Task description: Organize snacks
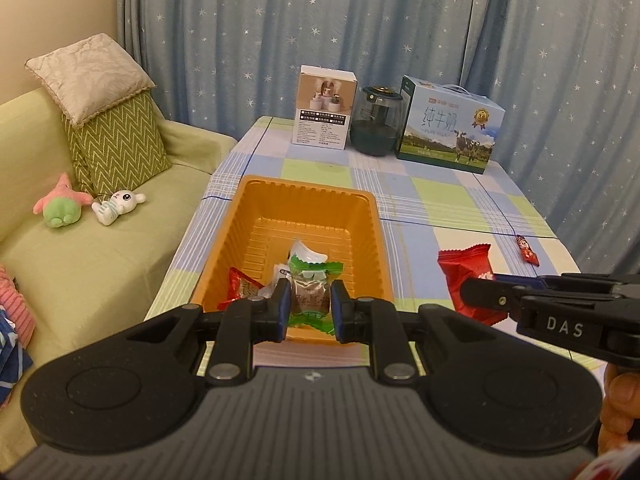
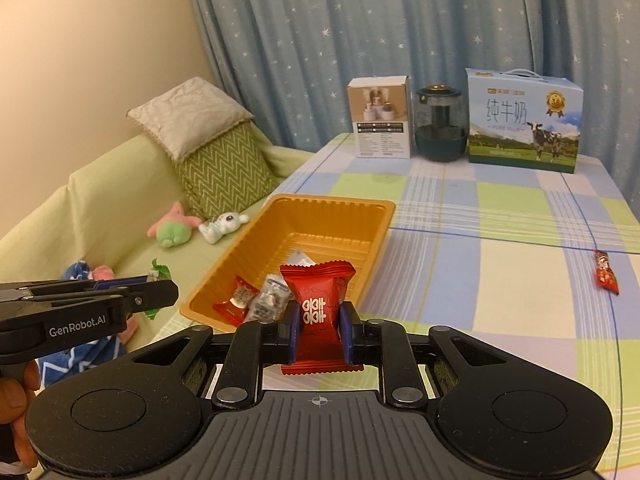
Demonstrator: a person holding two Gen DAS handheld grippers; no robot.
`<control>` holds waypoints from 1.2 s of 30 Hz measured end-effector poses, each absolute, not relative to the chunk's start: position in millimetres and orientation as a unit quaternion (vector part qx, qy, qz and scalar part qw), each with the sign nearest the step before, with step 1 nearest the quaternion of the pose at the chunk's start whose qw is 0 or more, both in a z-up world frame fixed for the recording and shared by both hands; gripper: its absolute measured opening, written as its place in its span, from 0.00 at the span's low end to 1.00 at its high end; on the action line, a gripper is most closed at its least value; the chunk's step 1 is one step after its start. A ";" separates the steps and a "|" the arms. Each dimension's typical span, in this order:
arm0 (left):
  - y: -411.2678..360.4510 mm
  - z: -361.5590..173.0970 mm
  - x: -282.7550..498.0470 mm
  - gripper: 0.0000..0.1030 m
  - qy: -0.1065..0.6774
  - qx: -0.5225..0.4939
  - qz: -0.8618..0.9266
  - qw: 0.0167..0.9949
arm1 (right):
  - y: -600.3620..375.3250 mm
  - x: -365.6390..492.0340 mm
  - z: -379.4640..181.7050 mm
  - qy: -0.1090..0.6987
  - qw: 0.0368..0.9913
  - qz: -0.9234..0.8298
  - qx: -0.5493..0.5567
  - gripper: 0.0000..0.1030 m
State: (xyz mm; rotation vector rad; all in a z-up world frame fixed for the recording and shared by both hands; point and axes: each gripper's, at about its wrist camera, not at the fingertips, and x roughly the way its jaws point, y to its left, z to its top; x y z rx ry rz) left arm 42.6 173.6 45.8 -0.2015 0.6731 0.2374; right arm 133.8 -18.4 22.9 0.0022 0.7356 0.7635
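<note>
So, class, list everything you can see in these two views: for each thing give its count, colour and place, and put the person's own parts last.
Tray: one, orange, on the table near the sofa.
Snacks in tray: about three, red and pale wrappers.
Green-wrapped snack: one, held in the left tongs.
Red packet: one, held in the right tongs.
Small red snack: one, loose on the tablecloth, right.
Tablecloth: one, blue-green check.
White box, dark jar, milk carton: one each, along the table's far edge.
Sofa: one, green, left.
Cushions: two.
Plush toys: two.
Curtain: blue, starred.
Left tongs, right tongs: black, both shut.
Hand: part visible.
</note>
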 end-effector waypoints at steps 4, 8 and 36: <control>178.1 45.2 44.6 0.18 0.330 -0.099 0.116 0.932 | -10.2 135.5 22.9 0.351 0.861 0.368 0.002 0.21; 182.5 43.9 48.8 0.18 0.333 -0.097 0.114 0.931 | -2.4 139.3 21.4 0.352 0.860 0.371 0.002 0.21; 234.0 5.2 121.6 0.18 0.368 -0.073 0.101 0.921 | 55.9 205.3 -19.1 0.380 0.849 0.368 0.010 0.21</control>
